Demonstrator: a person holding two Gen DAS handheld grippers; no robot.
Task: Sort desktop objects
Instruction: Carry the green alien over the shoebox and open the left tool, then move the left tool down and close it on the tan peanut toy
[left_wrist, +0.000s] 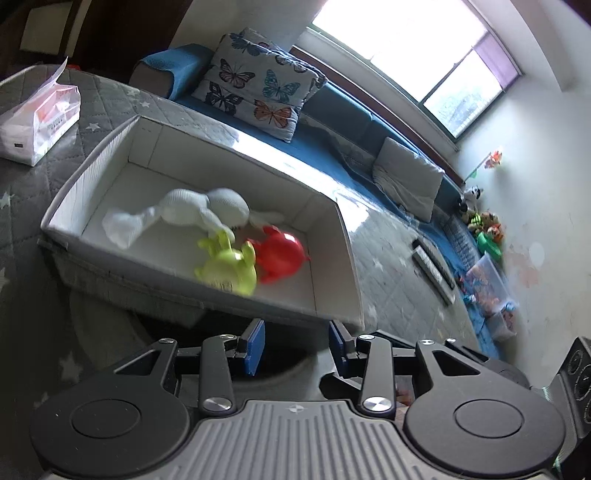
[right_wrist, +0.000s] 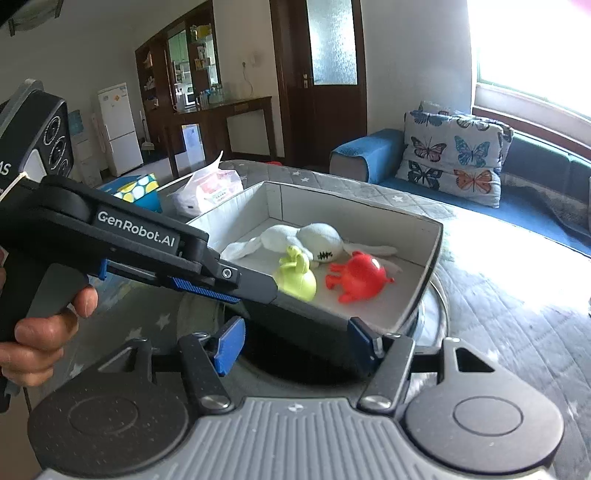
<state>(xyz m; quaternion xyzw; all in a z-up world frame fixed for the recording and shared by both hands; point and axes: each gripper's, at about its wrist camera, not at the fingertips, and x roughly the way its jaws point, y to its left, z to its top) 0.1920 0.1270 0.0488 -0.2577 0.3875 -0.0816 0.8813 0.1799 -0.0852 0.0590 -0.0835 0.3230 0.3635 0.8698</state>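
Both grippers' jaws apart, level before toy-filled box (right_wrist: 424, 258)

A grey quilted cover with white stars (right_wrist: 480, 295) spreads over the surface that carries everything. On it sit an open grey storage box (left_wrist: 332, 206), a plastic tissue pack (left_wrist: 37, 122) near the box's far end, and two remote controls (left_wrist: 434, 269) lying side by side, well apart from the box.

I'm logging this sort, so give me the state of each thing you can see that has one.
left claw: open, empty
right claw: open, empty
storage box: open-topped, holds three toys
white plush: lying in box
green toy: in box, beside red one
red toy: in box
tissue pack: opened
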